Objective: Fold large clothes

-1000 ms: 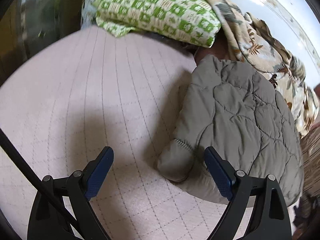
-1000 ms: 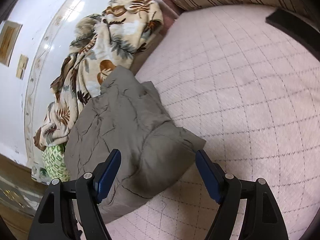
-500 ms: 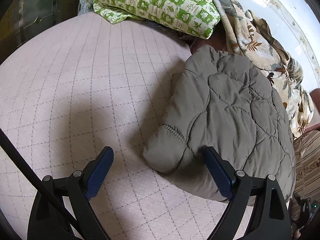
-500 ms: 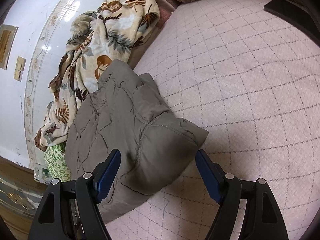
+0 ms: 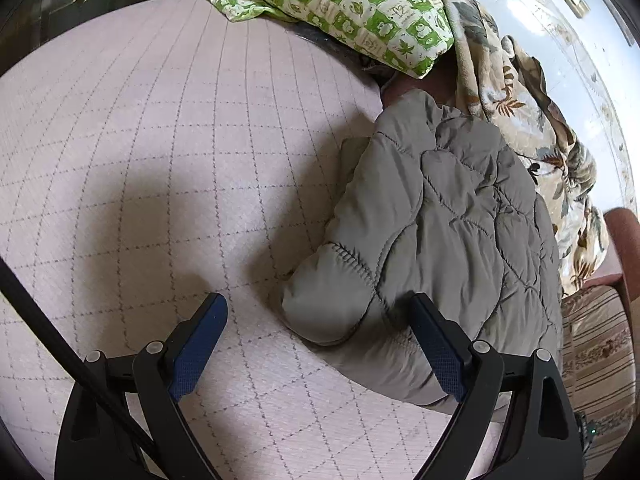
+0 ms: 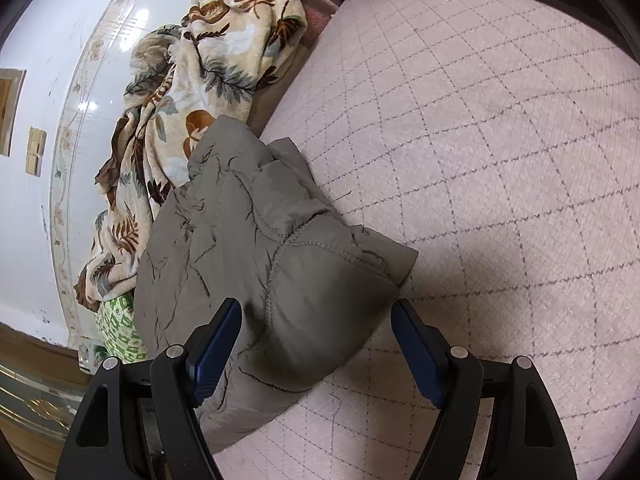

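A folded jacket (image 5: pixel 452 232) lies on the bed (image 5: pixel 160 160) — beside a blanket (image 6: pixel 192 80). Both grippers — left (image 5: pixel 318 344), right (image 6: pixel 316 348) — hover with fingers spread, gripping nothing.

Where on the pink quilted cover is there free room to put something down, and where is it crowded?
The pink quilted cover is bare on the open side of the grey padded jacket, away from the wall. It is crowded along the wall, where the green patterned pillow and the leaf-print blanket border the jacket.

Bright, sharp fisheye views, edges curved and dark, soft shadows, wall glare.
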